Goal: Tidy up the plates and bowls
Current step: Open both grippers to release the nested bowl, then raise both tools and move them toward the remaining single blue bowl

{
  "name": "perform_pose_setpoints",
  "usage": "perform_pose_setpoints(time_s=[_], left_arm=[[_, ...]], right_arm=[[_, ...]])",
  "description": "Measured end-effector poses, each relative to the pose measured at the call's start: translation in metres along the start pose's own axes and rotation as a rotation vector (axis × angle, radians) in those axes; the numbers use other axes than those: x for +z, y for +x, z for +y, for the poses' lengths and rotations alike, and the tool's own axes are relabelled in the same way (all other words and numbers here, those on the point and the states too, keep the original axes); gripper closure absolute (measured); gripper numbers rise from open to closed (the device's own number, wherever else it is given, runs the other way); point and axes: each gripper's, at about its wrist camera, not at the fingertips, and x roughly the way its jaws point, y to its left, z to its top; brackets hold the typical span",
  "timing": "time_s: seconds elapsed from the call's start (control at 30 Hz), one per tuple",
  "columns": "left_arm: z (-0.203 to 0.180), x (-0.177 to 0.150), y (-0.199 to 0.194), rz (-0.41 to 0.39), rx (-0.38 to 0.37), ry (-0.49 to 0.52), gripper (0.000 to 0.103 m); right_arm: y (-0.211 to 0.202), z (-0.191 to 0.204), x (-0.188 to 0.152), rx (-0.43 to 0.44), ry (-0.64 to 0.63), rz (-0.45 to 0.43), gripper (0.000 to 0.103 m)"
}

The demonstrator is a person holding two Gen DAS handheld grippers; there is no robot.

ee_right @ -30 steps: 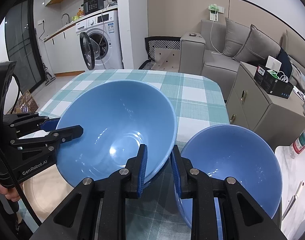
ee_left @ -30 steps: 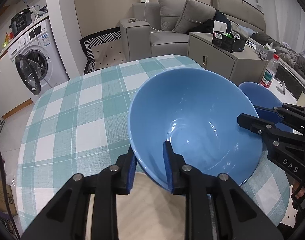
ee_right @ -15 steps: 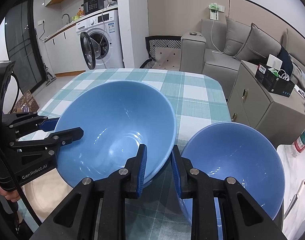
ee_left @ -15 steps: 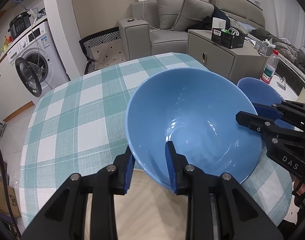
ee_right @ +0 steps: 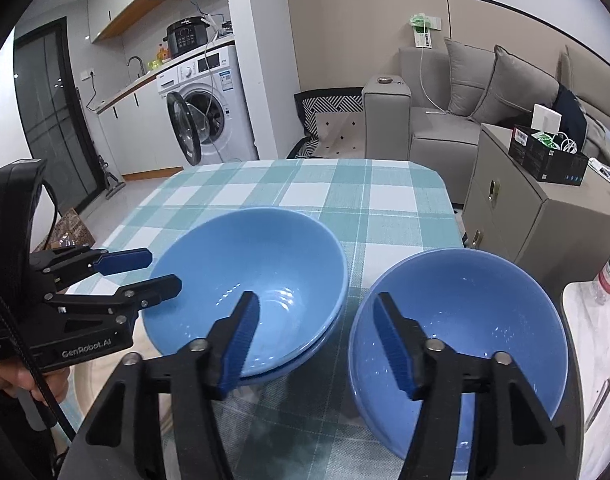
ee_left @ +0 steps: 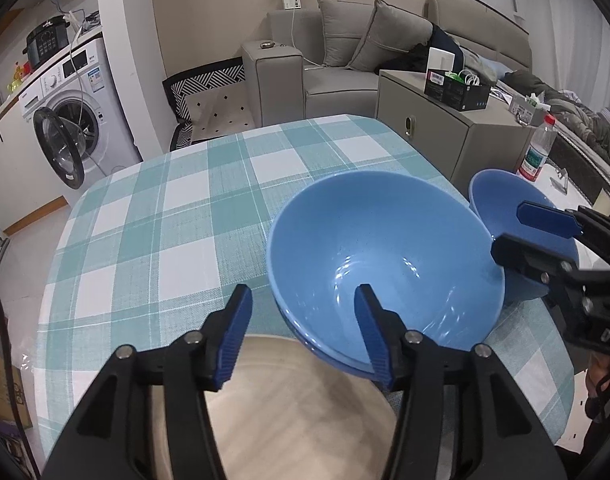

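Both grippers, left [ee_left: 301, 330] and right [ee_right: 317, 338], have just been opening and now straddle the nested bowl's [ee_right: 249, 280] rim, spread and pinching nothing. I'd back straight out. Spare bowl [ee_right: 461, 328] just beside, on the table [ee_right: 345, 196].

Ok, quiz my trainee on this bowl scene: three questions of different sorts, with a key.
1. True or false: the left gripper clamps the stacked blue bowls.
2. In the right wrist view, the lone blue bowl sits: A) left of the stack, B) right of the stack, C) inside it.
3. What pattern has the tablecloth?
Key: 1 false; its jaws stand open and have just been opening, with the rim loose between them. 2 B. 3 green-and-white checks.
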Motion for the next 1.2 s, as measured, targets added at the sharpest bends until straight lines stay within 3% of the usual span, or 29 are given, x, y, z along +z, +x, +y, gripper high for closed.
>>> perform_pose_setpoints(time_s=[0.1,0.17,0.23,0.67,0.83,1.2], left_arm=[[0.002,-0.001,-0.006,-0.023,-0.021,-0.022,0.024],[0.004,-0.003,-0.012,-0.047,-0.047,-0.039,0.009],[0.005,-0.004,-0.015,-0.05,-0.059,-0.045,0.001],[-0.012,-0.003,-0.034,-0.095,-0.042,-0.043,0.0],[-0.024,-0.003,-0.041,-0.109,-0.035,-0.033,0.0],[-0.049,-0.004,-0.044,-0.111,-0.058,-0.049,0.0]], right_arm=[[-0.01,0.004,0.0,0.014,0.007,-0.041,0.014],[-0.015,0.005,0.0,0.033,0.02,-0.053,0.009],[-0.019,0.007,-0.001,0.039,0.011,-0.061,0.002],[-0.059,-0.008,-0.009,0.007,0.029,-0.135,0.001],[-0.071,-0.018,-0.009,0.051,0.068,-0.145,0.001],[-0.094,-0.053,-0.011,-0.013,0.14,-0.173,0.001]])
